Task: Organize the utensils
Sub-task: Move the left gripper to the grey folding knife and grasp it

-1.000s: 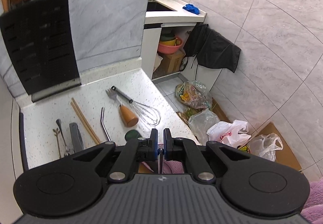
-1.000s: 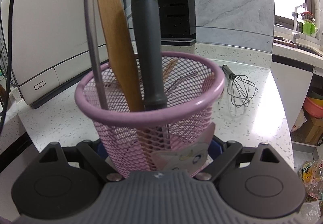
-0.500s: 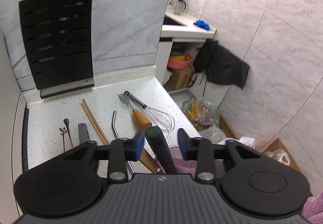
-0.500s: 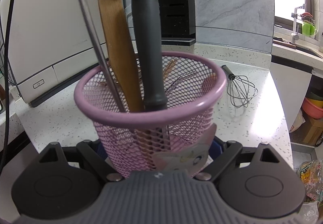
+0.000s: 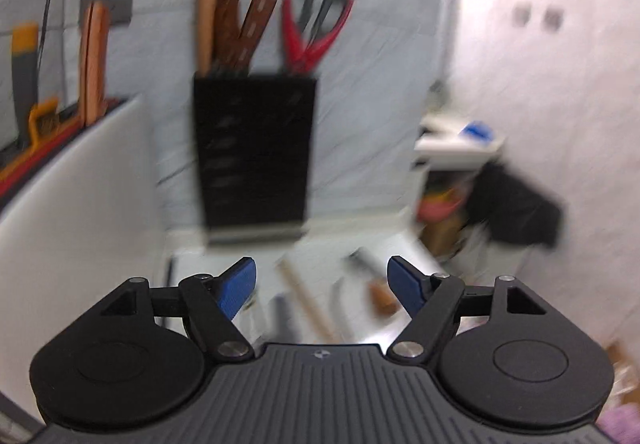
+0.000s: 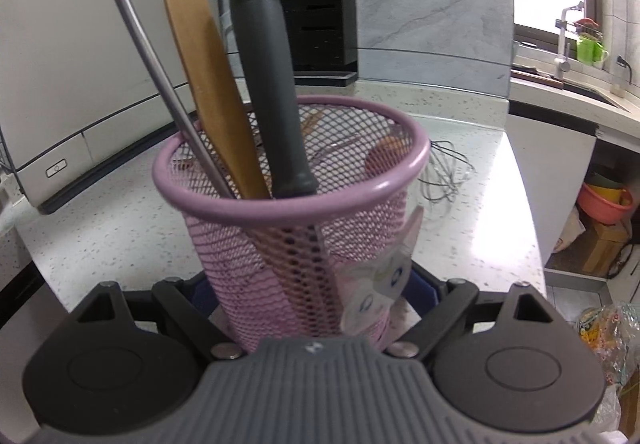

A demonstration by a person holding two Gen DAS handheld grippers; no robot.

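Basket: pink mesh basket (image 6: pixel 288 203) sits between the pads of my right gripper (image 6: pixel 316 300), jaws squeezing in a bit on its lower wall, so I'm holding it upright on the counter (image 6: pixel 472 228).
Inside basket: steel rod (image 6: pixel 160 71), wooden spatula (image 6: pixel 208 83) and green-handled tool (image 6: pixel 272 83), all standing handle-up and leaning toward the basket's left rim.
Left gripper (image 5: pixel 322 286): jaws swinging wide open, nothing between them, view's pretty smeared.
Loose stuff: whisk (image 6: pixel 444 175) lies on the counter just behind the basket's right side; chopsticks (image 5: pixel 308 304) and an orange-handled piece (image 5: pixel 382 294) lie on the counter ahead of the left gripper, below the black knife block (image 5: pixel 256 155).
Key relation: leftovers lie flat, long axes running roughly away from me, so I reckon the free left hand is the one to fetch them.
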